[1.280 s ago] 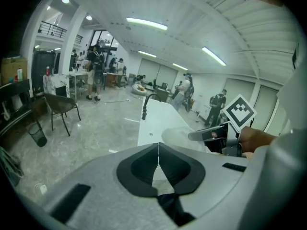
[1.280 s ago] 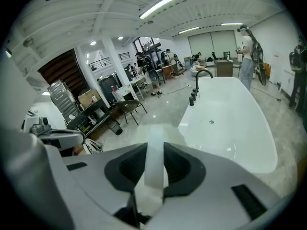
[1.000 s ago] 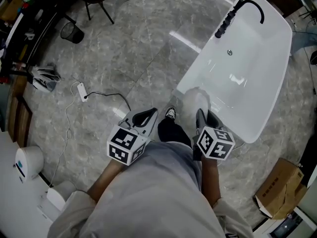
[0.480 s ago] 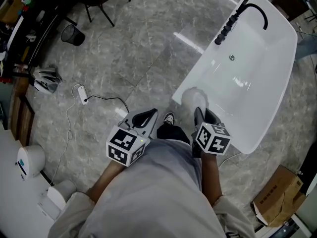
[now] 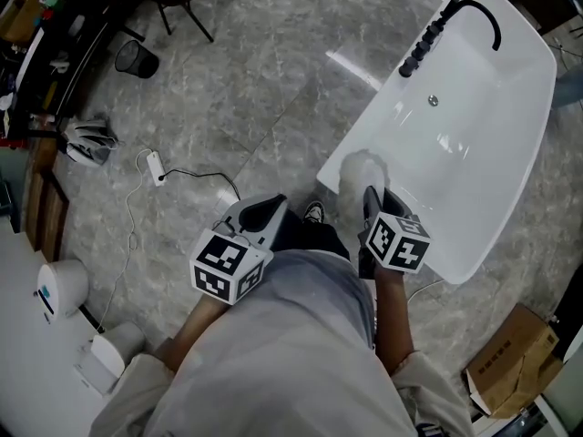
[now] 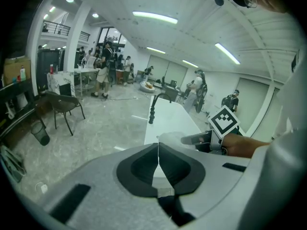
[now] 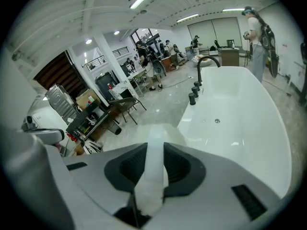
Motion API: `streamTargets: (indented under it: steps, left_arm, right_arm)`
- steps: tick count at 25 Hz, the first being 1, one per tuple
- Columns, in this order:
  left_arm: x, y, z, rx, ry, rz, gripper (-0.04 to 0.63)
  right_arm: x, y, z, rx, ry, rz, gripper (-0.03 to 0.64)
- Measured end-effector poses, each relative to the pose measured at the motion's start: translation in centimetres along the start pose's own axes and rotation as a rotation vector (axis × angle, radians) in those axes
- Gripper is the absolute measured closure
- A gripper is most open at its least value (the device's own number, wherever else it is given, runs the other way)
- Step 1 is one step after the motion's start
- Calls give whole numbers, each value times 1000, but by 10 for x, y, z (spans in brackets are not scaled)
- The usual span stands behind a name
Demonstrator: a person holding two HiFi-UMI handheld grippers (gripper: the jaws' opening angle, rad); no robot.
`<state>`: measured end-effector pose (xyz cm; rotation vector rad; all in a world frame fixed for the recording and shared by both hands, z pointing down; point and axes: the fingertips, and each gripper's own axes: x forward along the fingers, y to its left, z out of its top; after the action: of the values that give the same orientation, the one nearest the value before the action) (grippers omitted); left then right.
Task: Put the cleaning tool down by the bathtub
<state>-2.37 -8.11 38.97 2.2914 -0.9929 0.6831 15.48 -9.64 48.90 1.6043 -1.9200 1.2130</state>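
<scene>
The right tool is clamped on the translucent handle of the white duster, whose fluffy head shows against the near left corner of the bathtub. The left tool has its jaws pressed together on nothing, above the grey floor left of the tub.

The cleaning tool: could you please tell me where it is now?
The cleaning tool is right of centre in the head view, clamped in the right gripper, its white head over the near corner of the bathtub, beside a shoe.
</scene>
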Motion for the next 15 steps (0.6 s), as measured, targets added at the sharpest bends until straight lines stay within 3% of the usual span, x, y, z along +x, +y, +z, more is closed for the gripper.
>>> streamTargets:
  steps: [15]
  left_arm:
    - [18,2,15,1,16,-24,588]
  right_arm:
    - [16,-12,5,31,12,-10,538]
